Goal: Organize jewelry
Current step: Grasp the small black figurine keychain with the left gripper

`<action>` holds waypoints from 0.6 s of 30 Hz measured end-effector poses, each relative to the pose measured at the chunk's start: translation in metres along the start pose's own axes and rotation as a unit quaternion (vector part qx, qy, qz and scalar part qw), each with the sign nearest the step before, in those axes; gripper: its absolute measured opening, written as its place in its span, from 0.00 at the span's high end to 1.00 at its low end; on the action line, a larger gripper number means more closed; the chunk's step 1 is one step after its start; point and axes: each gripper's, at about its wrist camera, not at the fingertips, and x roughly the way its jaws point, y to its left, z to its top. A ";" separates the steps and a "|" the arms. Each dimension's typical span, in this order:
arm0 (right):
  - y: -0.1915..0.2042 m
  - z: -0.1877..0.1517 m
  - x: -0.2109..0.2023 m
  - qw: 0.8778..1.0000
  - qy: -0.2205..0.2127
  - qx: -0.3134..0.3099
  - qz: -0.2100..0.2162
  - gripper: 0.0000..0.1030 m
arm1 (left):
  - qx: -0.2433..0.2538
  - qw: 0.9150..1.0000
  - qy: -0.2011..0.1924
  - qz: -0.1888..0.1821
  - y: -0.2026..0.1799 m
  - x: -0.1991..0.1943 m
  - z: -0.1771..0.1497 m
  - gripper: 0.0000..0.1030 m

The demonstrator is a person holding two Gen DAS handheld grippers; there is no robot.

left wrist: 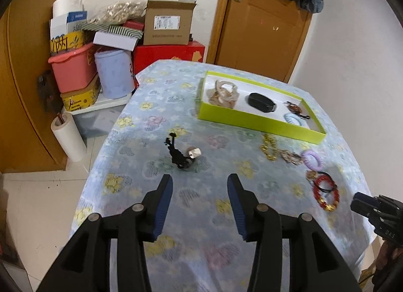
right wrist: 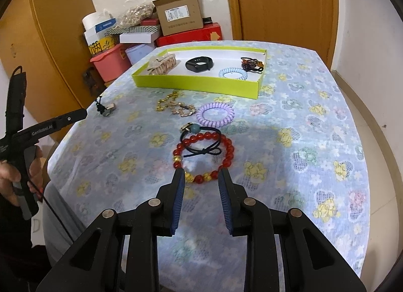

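Hovering over the tabletop (right wrist: 289, 120), the right gripper (right wrist: 200, 175) has jaws apart, empty, at the red bead bracelet (right wrist: 228, 158) at 12 o'clock. Left gripper (left wrist: 200, 182), jaws wide and empty, faces the black-corded pendant (left wrist: 180, 156) at 11 o'clock. Judged next: close on one, carry it to the green tray (right wrist: 196, 85).

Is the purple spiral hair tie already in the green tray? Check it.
No, the purple spiral hair tie lies on the tablecloth in front of the green tray, which holds a blue spiral hair tie instead.
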 end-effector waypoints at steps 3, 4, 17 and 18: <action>-0.004 0.004 0.006 1.000 0.003 0.005 -0.001 0.65 | -0.002 1.000 0.010 0.003 0.004 0.016 0.004 0.53; -0.006 0.005 0.008 1.000 0.004 0.006 -0.002 0.65 | -0.003 1.000 0.013 0.006 0.006 0.021 0.005 0.53; -0.013 0.023 0.032 1.000 0.007 0.010 0.001 0.65 | -0.012 0.999 0.034 0.010 0.012 0.063 0.017 0.53; -0.011 0.025 0.033 1.000 0.007 0.006 0.003 0.65 | -0.009 0.999 0.031 0.012 0.011 0.063 0.018 0.53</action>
